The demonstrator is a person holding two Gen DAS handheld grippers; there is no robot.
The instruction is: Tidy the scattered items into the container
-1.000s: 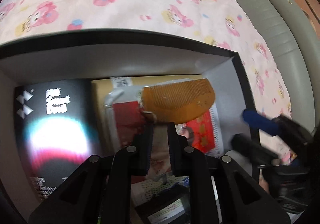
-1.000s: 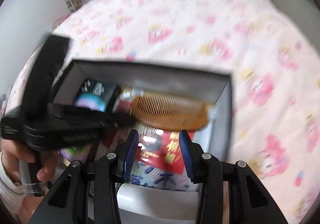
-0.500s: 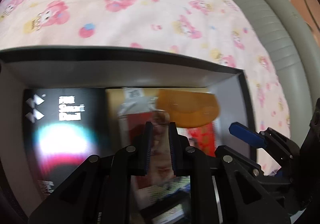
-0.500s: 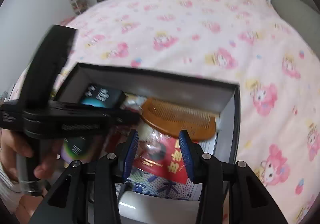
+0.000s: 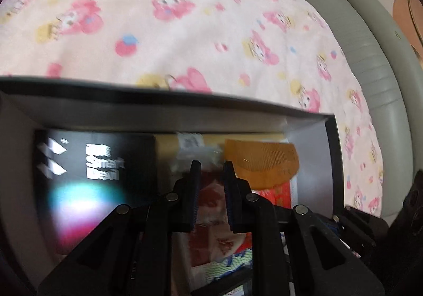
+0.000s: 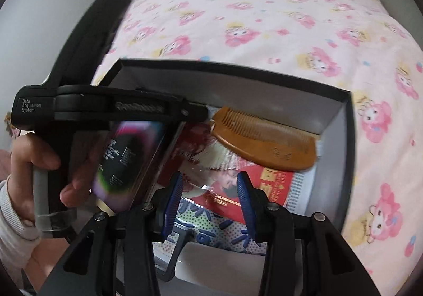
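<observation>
We see the grey box point(image 6: 333, 113) on the pink cartoon bedspread point(image 6: 264, 18); the wooden comb point(image 6: 264, 140) lies inside, against the far wall, on a red packet point(image 6: 267, 185) — a black carton point(image 5: 92, 177) is beside it. The left gripper point(image 5: 210, 185) has a narrow gap, holding nothing; the right gripper point(image 6: 208, 203) stands apart — empty, above the packets.

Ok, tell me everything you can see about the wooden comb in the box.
The wooden comb is orange-brown and crescent-shaped, with a curved solid spine and fine teeth along its straighter edge. It lies flat inside the dark box, near the far right corner, resting on red printed packets. Neither tool touches it.
</observation>
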